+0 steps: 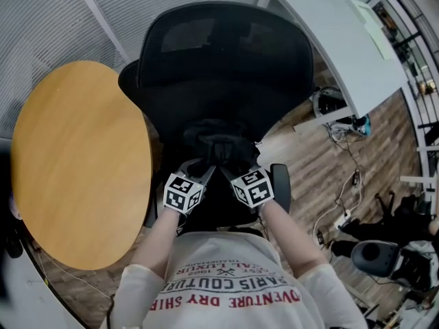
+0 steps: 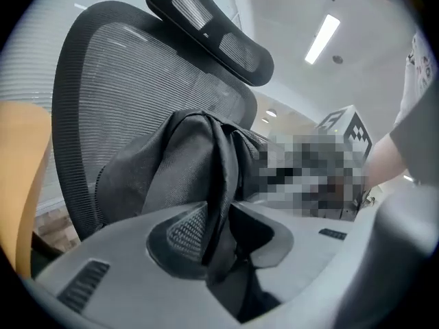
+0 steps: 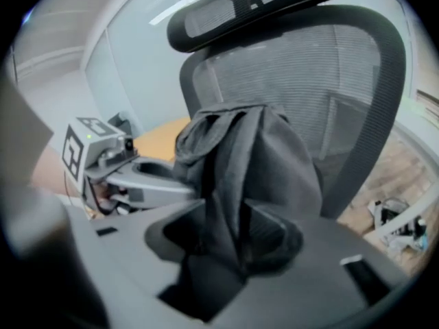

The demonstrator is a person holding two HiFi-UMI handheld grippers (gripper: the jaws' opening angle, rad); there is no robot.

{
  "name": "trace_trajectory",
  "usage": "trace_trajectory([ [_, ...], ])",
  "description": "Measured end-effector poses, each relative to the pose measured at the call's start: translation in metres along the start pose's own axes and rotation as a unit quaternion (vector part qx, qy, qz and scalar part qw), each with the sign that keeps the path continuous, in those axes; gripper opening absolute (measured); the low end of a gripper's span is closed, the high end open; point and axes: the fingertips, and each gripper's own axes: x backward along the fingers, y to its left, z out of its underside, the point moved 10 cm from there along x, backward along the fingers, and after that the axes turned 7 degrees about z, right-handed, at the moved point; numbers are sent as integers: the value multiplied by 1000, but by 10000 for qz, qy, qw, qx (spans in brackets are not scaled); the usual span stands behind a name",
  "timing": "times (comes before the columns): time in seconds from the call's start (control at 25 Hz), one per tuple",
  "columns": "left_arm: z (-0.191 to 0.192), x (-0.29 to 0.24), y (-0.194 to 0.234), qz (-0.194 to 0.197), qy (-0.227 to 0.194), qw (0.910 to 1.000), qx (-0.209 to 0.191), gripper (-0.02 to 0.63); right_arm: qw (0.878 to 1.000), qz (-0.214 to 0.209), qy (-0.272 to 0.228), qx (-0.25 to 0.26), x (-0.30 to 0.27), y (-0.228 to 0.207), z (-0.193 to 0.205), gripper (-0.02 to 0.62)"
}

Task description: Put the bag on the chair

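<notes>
Head view: round wooden table [image 1: 75,163] beside chair [image 1: 226,53]; plank floor [image 1: 309,163].

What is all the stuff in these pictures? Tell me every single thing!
chair: one, black mesh, middle
bag: one, dark grey, in front of the chair's backrest
round table: one, yellowish wood, left of the chair
desk: one, white, upper right
cables: several, on the wooden floor, right
left gripper: one, grey, jaws apart round bag fabric
right gripper: one, grey, jaws apart round bag fabric
forearms: two, bare, behind the grippers
</notes>
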Motion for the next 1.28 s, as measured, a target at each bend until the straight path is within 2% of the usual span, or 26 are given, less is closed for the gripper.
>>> trace_trajectory([
  [0.04,0,1,-1,-106,31,9999,-78,125,10000,59,35,-39,2,1,1,198],
  [0.16,1,7,-11,-488,7,9985,-231,182,9994,318,35,-110,15,2,6,221],
  [0.24,-1,14,-17,-710,-212,9971,-162,230,9993,345,-33,-122,28,1,7,224],
  [0.36,-12,23,-23,-912,-708,9932,150,235,9993,226,-275,-81,46,2,2,222],
  [0.4,-17,25,-25,-977,-846,9914,201,235,9988,258,-415,-27,52,2,-2,211],
  [0.44,-23,27,-27,-1037,-945,9899,192,235,9977,342,-588,43,60,2,-5,173],
  [0.48,-28,31,-32,-1068,-1010,9891,128,235,9959,445,-778,115,68,3,-9,107],
  [0.52,-34,35,-38,-1052,-1064,9887,17,219,9938,520,-969,174,77,4,-13,59],
  [0.56,-42,39,-45,-995,-1132,9885,-130,192,9917,525,-1156,211,85,5,-18,49],
  [0.64,-59,48,-59,-869,-1311,9864,-467,170,9871,344,-1545,243,97,6,-34,41],
  [0.72,-77,57,-72,-788,-1493,9824,-799,88,9812,141,-1894,351,107,10,-49,35],
  [0.8,-91,66,-88,-687,-1674,9777,-1069,44,9740,7,-2206,523,121,14,-58,32],
  [0.92,-109,80,-108,-575,-1867,9699,-1456,35,9626,-113,-2621,675,144,19,-71,29],
  [1.04,-126,97,-125,-705,-1972,9594,-1891,31,9518,-168,-2983,690,168,23,-85,28],
  [1.16,-142,117,-149,-816,-2228,9509,-1988,31,9406,-171,-3291,824,193,29,-89,28],
  [1.28,-161,133,-160,-839,-2533,9387,-2185,31,9268,-140,-3627,965,214,32,-95,28],
])
